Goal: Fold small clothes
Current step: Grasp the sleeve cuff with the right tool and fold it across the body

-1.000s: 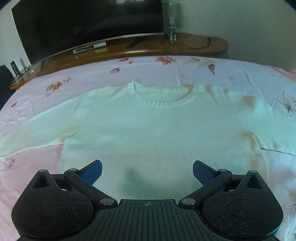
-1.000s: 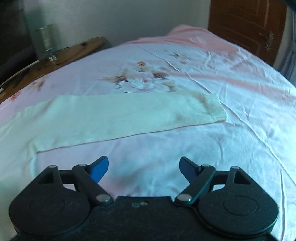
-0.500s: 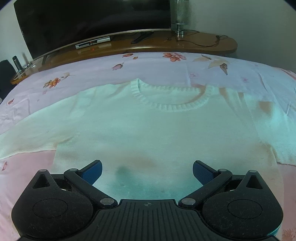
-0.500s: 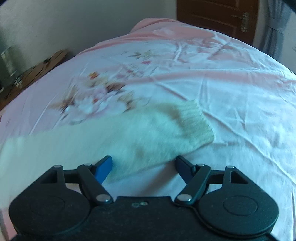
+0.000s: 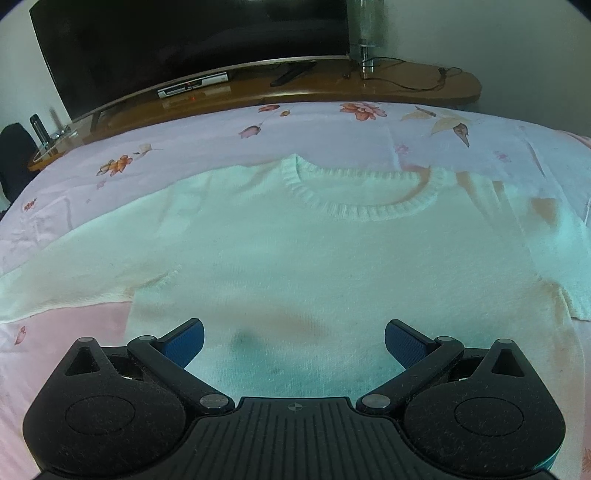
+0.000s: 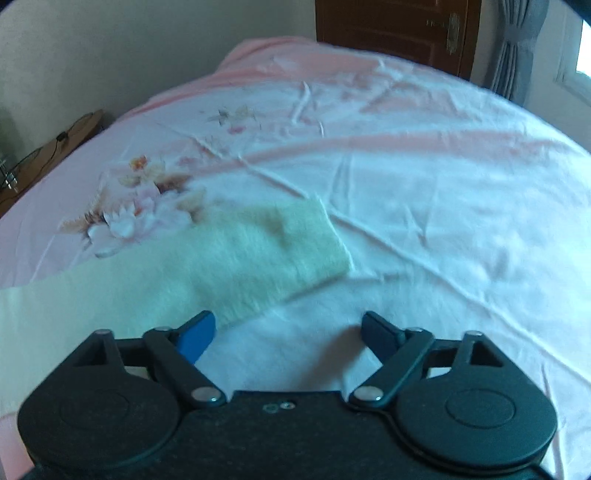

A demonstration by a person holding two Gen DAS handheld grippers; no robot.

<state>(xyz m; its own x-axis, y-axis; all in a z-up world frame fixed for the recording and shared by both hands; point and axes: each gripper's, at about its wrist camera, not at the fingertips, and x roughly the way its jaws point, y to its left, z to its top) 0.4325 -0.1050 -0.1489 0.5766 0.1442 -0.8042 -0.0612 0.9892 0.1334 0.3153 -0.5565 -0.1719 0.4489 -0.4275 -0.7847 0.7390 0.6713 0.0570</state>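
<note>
Pink bedsheet [image 5: 74, 332] bears a white sweater [image 5: 295, 258]; both grippers hover open, the right gripper [image 6: 288, 332] just widened.

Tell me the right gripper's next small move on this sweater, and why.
Probably ease the right gripper forward and down onto the sleeve cuff. Its jaws, which have just been opening, stand apart with only bed sheet between them; the sweater lies flat, unfolded, sleeve outstretched.

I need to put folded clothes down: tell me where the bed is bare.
Bare sheet lies past the sleeve cuff, toward the door. A narrower strip runs between the sweater collar and the TV stand. The sweater covers the middle.
</note>
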